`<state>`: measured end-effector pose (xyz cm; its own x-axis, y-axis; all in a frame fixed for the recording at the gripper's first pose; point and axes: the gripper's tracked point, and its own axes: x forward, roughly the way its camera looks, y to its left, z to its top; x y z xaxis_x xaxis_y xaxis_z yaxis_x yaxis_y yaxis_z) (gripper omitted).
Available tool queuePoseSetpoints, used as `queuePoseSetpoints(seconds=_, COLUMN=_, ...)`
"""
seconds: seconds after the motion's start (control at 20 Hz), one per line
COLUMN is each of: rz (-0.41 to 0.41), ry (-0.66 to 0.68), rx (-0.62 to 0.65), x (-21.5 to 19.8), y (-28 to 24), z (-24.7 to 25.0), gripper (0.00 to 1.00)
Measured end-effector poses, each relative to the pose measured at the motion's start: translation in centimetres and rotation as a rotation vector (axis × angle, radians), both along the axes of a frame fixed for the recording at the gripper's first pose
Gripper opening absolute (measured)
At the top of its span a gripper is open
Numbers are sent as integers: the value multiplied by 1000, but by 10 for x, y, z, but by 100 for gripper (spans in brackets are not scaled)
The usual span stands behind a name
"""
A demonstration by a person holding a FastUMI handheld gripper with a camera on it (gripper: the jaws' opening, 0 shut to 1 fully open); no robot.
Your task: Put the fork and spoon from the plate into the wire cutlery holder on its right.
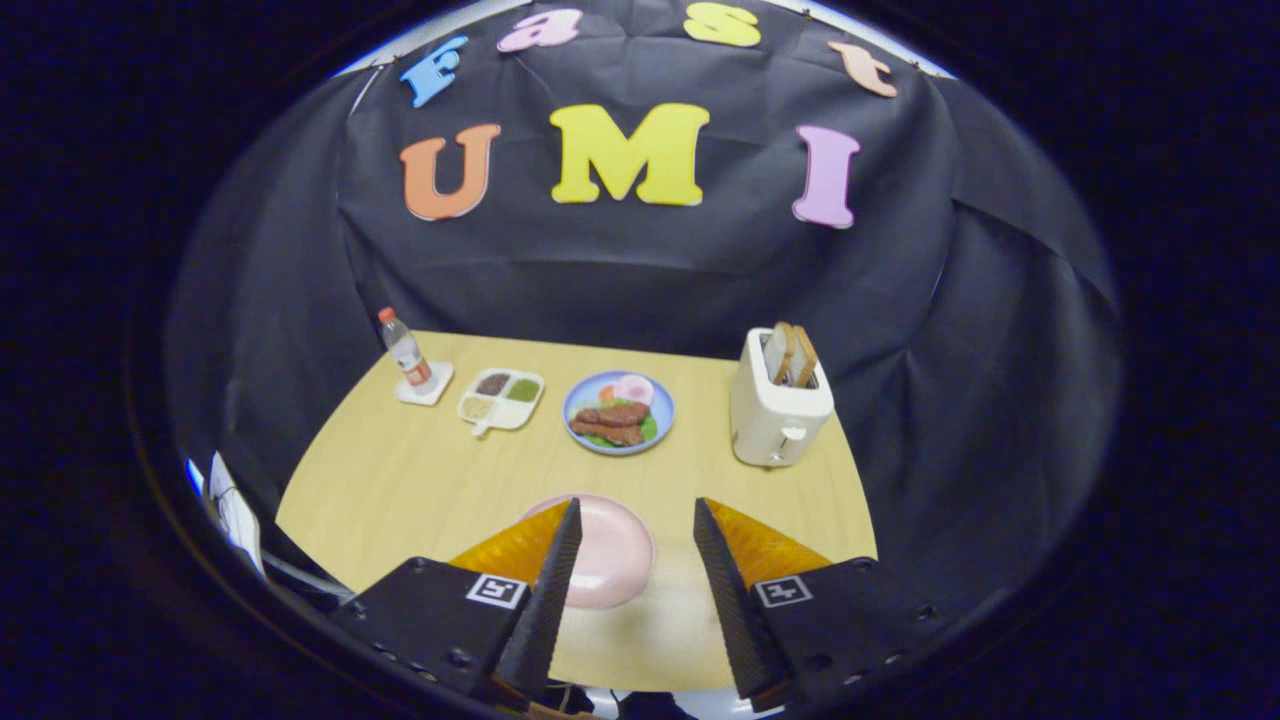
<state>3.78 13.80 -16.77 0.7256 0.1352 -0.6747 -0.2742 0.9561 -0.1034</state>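
Observation:
My gripper hangs open above the near edge of the wooden table, with nothing between its fingers. A pink plate lies just ahead of and below the fingertips, partly hidden behind the left finger. The visible part of the plate looks bare; I see no fork or spoon on it. No wire cutlery holder is visible to its right, where the right finger covers part of the table.
Beyond the fingers stand a blue plate of food, a white divided dish, a bottle on a coaster at the far left, and a white toaster with bread at the far right.

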Motion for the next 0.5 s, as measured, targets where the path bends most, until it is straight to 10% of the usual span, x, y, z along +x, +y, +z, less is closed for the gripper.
queuePoseSetpoints(seconds=0.5, rz=92, ry=-453, rx=154, x=-43, y=80, z=105, gripper=95)
